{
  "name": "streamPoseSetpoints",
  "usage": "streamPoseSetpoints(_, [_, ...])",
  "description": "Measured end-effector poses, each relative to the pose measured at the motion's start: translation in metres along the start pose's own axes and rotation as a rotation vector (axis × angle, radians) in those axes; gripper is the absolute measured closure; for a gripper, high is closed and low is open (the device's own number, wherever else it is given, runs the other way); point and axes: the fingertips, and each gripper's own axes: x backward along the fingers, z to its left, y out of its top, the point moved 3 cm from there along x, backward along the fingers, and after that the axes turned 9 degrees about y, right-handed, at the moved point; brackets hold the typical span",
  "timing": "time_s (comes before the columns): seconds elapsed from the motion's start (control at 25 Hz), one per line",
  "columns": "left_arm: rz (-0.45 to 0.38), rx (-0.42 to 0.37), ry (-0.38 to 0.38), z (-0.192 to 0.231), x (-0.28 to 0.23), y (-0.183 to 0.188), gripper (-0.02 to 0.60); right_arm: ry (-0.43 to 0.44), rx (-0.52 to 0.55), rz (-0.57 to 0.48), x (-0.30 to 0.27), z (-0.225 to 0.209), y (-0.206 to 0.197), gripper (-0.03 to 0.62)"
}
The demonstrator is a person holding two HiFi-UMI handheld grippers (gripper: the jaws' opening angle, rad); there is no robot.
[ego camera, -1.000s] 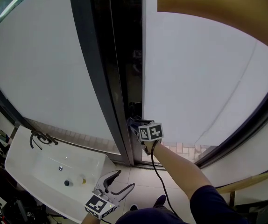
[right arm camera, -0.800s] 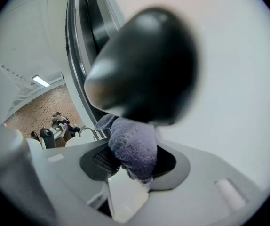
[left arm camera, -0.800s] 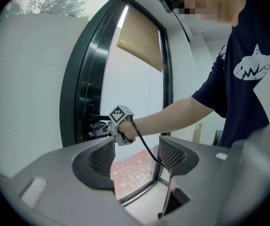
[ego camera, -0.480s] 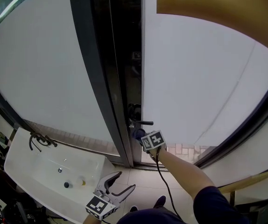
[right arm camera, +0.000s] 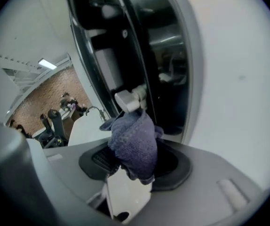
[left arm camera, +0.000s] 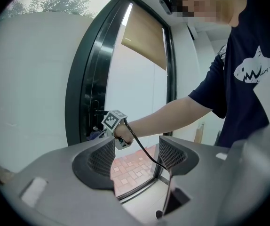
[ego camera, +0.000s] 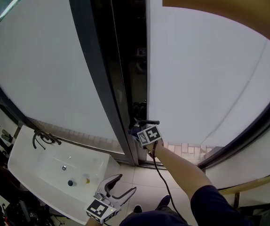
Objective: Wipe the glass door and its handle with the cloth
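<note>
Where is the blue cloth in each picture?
Head view: the cloth is a small blue bit at the tip of the right gripper, low in the middle.
Left gripper view: cloth tiny, left of centre.
Right gripper view: cloth big, centre, pinched between the jaws.
Shared landmark: the dark door frame.

White sink (ego camera: 34,166), pale tiled floor (ego camera: 136,175)

Setting: indoor washroom area, possibly commercial. Head view: white basin (ego camera: 45,166) with dark tap (ego camera: 43,138) at 8 o'clock, frosted glass door (ego camera: 210,79) at 2 o'clock. Right gripper view: brick wall (right arm camera: 45,98) at 9 o'clock.
</note>
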Motion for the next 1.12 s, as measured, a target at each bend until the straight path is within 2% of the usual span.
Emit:
streamPoseSetpoints(0.08, [0.025, 0.005, 0.012, 0.001, 0.000, 0.005, 0.291, -0.027, -0.027, -0.065, 0.004, 0.000, 0.008, 0.381])
streamPoseSetpoints(0.24, [0.004, 0.008, 0.002, -0.002, -0.002, 0.009, 0.291, -0.109, -0.010, -0.168, 0.013, -0.004, 0.012, 0.382])
streamPoseSetpoints(0.52, [-0.009, -0.009, -0.023, -0.004, -0.002, 0.001, 0.291, -0.085, -0.088, -0.258, 0.025, -0.011, 0.011, 0.411])
streamPoseSetpoints(0.72, [0.010, -0.006, -0.016, -0.004, -0.001, 0.005, 0.291, -0.109, -0.140, -0.306, 0.045, -0.027, 0.006, 0.419])
streamPoseSetpoints(0.88, [0.011, -0.013, -0.035, -0.006, -0.001, 0.005, 0.291, -0.145, -0.151, -0.320, 0.062, -0.035, 0.003, 0.419])
streamPoseSetpoints(1.0, [0.016, -0.015, -0.041, -0.008, -0.001, 0.005, 0.291, -0.137, -0.184, -0.318, 0.068, -0.034, -0.004, 0.418])
streamPoseSetpoints(1.12, [-0.002, -0.016, -0.040, -0.008, -0.002, 0.006, 0.291, -0.082, -0.168, -0.221, 0.050, -0.018, -0.018, 0.414])
